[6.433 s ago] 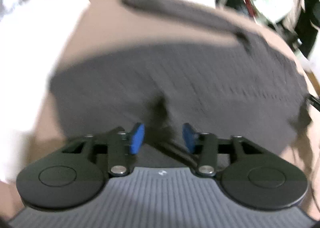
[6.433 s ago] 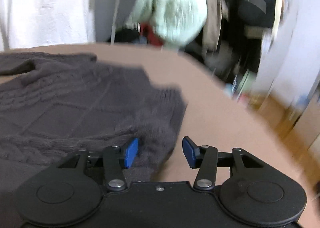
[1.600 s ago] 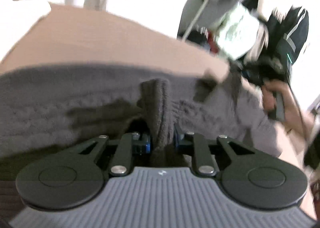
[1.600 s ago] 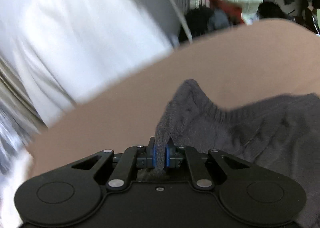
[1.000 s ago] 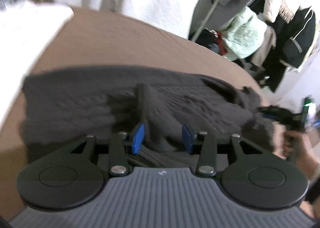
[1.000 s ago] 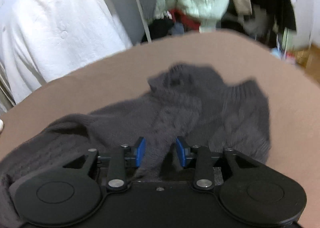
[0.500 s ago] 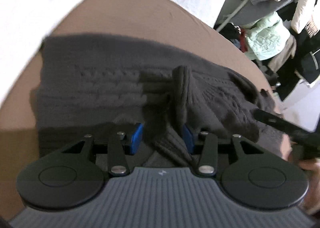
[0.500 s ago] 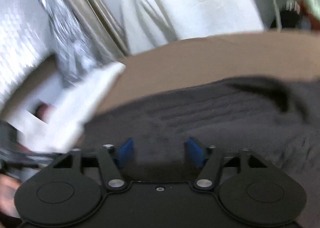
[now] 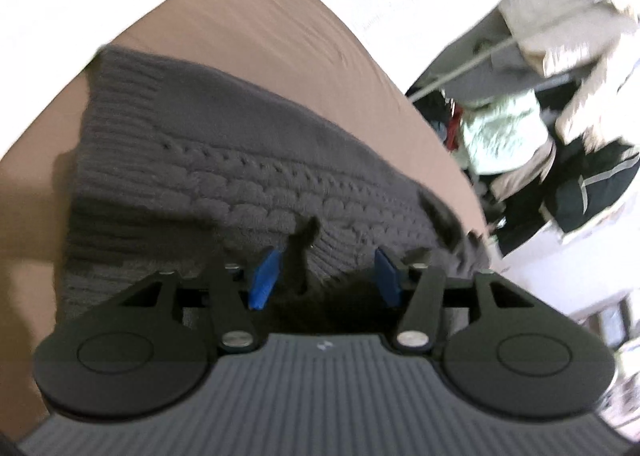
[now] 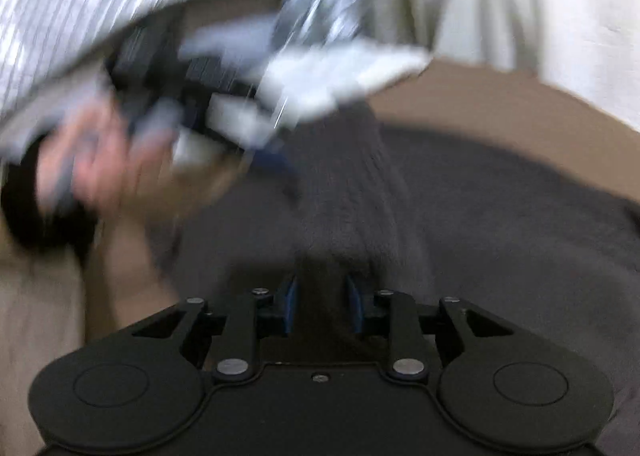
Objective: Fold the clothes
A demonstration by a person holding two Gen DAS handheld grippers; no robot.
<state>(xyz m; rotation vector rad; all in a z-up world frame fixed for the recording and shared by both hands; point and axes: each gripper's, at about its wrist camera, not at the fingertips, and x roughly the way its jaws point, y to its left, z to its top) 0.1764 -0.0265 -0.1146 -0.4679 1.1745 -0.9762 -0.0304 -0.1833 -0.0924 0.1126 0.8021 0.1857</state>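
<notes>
Two tongs are working one dark grey cable-knit sweater [image 9: 240, 184], which lies spread on the tan worktop [image 9: 256, 28]. Your left tongs [image 9: 325, 275] gripped a bunched ridge of knit about a second and a half ago; now their jaws are opening, the blue pads stand well apart, and only a loose dark fold rises beside the left pad without being pinched. That part of the sweater has been let go and lies flatter, with its ribbed hem toward the far left corner. Your right tongs [image 10: 321, 308] had also let go half a second ago, with wide jaws over flat knit; now they are closing, and a raised ridge of sweater runs straight between the pads, which seem to touch it on both sides, though blur makes the firmness of the hold uncertain. From the right wrist view your left hand [image 10: 92, 172] shows blurred at upper left, beside the sweater's edge. Judging by this, one fold has been laid down and you are taking a new hold for the next.
</notes>
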